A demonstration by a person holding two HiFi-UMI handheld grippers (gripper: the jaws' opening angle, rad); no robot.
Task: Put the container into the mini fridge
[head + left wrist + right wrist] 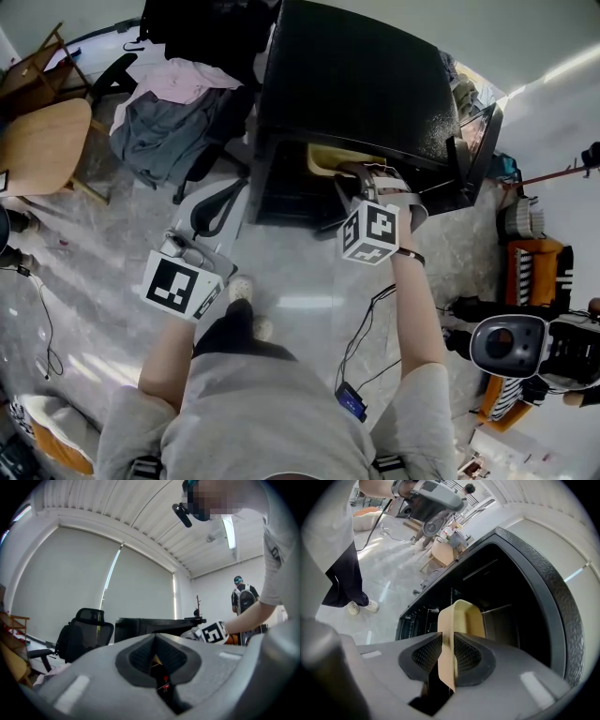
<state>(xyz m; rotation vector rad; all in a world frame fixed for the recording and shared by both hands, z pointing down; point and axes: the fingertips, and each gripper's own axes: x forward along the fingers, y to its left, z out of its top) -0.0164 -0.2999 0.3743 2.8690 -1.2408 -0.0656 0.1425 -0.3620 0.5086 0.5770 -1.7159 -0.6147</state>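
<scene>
The black mini fridge (361,80) stands on the floor with its door (476,141) swung open to the right. My right gripper (364,183) is at the fridge's opening, shut on the rim of a tan plastic container (330,159). In the right gripper view the container (461,618) sticks up between the pads (471,656) of that gripper (446,651), in front of the fridge's dark inside (487,588). My left gripper (178,248) hangs low at the left, away from the fridge. In its own view the left gripper (156,656) is shut with nothing in it.
A wooden chair (42,141) and an office chair piled with clothes (169,122) stand left of the fridge. Cables (366,328) lie on the floor by my feet. Equipment (511,345) crowds the right side. Another person (243,597) stands at a distance.
</scene>
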